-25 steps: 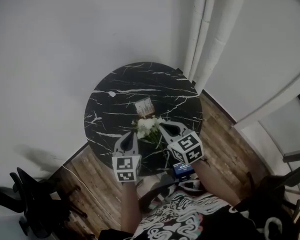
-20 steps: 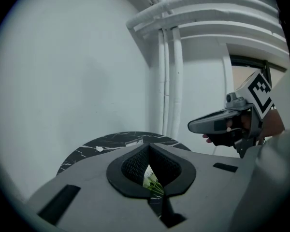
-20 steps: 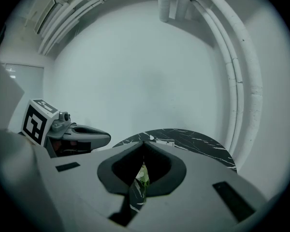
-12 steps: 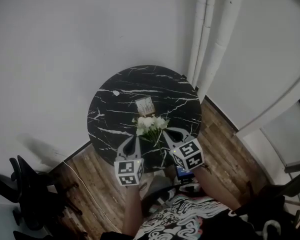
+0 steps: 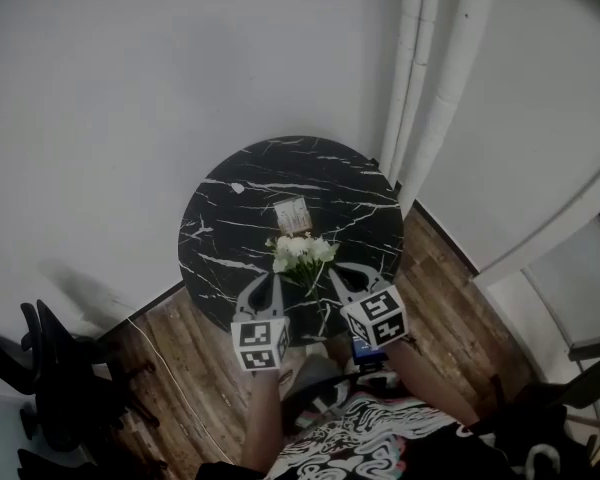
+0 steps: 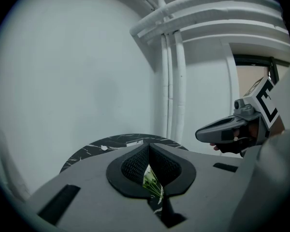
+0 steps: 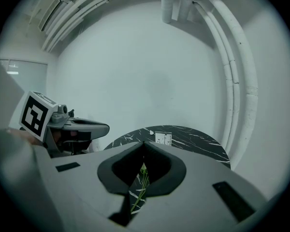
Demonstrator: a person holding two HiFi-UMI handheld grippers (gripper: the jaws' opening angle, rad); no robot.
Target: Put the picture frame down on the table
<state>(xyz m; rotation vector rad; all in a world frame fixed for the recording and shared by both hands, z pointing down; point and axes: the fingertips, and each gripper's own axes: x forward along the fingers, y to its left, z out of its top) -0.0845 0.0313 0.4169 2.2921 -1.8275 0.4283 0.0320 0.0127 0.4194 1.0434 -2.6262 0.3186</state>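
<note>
A small picture frame [image 5: 293, 213] stands on the round black marble table [image 5: 230, 228], near its middle. The frame also shows in the left gripper view [image 6: 134, 142] and the right gripper view [image 7: 163, 138]. A bunch of white flowers [image 5: 302, 250] lies on the table in front of it. My left gripper [image 5: 268, 280] and right gripper [image 5: 337, 269] hover over the table's near edge, on either side of the flower stems. Both are shut with nothing held. Only stems show through the gaps behind the closed tips [image 6: 149, 148] [image 7: 144, 144].
White pipes [image 5: 430, 98] run up the wall behind the table's right side. An office chair [image 5: 60, 368] stands on the wooden floor at the lower left. A small white scrap [image 5: 238, 187] lies at the table's left. A blue object [image 5: 365, 346] sits by the person's feet.
Both grippers have drawn back a little from the flowers toward the person. The frame and flowers have not moved on the table.
</note>
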